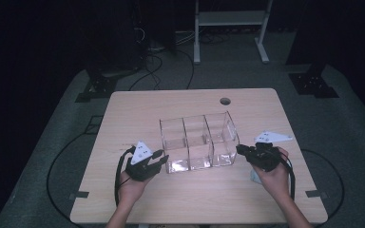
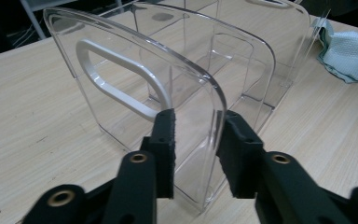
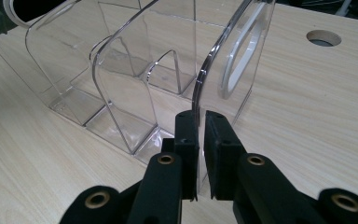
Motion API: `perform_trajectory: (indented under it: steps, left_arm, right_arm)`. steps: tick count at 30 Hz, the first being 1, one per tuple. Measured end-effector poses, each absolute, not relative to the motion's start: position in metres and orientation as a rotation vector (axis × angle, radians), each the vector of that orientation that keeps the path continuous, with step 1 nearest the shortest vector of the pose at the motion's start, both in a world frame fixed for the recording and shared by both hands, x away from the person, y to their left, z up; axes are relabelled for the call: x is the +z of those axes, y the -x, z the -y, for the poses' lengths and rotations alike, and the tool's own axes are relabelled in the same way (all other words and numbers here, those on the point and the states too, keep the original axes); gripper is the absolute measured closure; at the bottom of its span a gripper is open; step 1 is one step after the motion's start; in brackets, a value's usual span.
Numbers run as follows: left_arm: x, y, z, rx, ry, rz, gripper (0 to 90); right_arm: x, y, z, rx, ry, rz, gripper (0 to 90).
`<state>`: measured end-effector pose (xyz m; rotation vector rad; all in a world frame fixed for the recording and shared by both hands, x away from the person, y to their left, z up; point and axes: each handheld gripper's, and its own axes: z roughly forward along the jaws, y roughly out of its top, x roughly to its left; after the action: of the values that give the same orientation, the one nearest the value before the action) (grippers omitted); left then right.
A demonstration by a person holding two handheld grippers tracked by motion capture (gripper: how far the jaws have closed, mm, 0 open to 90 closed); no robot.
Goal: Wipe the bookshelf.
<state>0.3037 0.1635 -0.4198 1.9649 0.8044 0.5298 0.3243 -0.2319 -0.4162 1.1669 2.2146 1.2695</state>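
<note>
At table centre, we clamp the organizer (image 1: 198, 141) wall at 3 o'clock with the right gripper (image 3: 200, 154); left gripper (image 2: 196, 154) straddles 9 o'clock, unclosed. Lifting now risks tilt.

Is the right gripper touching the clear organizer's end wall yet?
Touching. In the right gripper view, the right gripper has both pads pressed flat on the clear organizer's end wall, with no gap on either side.

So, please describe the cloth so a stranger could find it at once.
Start at the clear three-compartment organizer in the middle of the wooden table. Go past its right end to the right tongs; the cloth lies crumpled there, the one soft, pale blue-green thing beside hard clear plastic.
</note>
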Motion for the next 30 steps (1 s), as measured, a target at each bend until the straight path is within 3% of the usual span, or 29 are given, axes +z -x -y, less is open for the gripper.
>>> perform_trajectory:
  steps: [15,30]
  left_arm:
    - [-0.420,-0.323,-0.164,0.537,-1.960,-0.820,75.3]
    - [-0.418,-0.345,-0.159,0.530,-1.961,-0.839,75.9]
  right_arm:
    - [-0.416,-0.320,0.227,1.239,-1.174,-2.192,84.0]
    - [-0.416,-0.324,0.230,1.254,-1.184,-2.188,82.7]
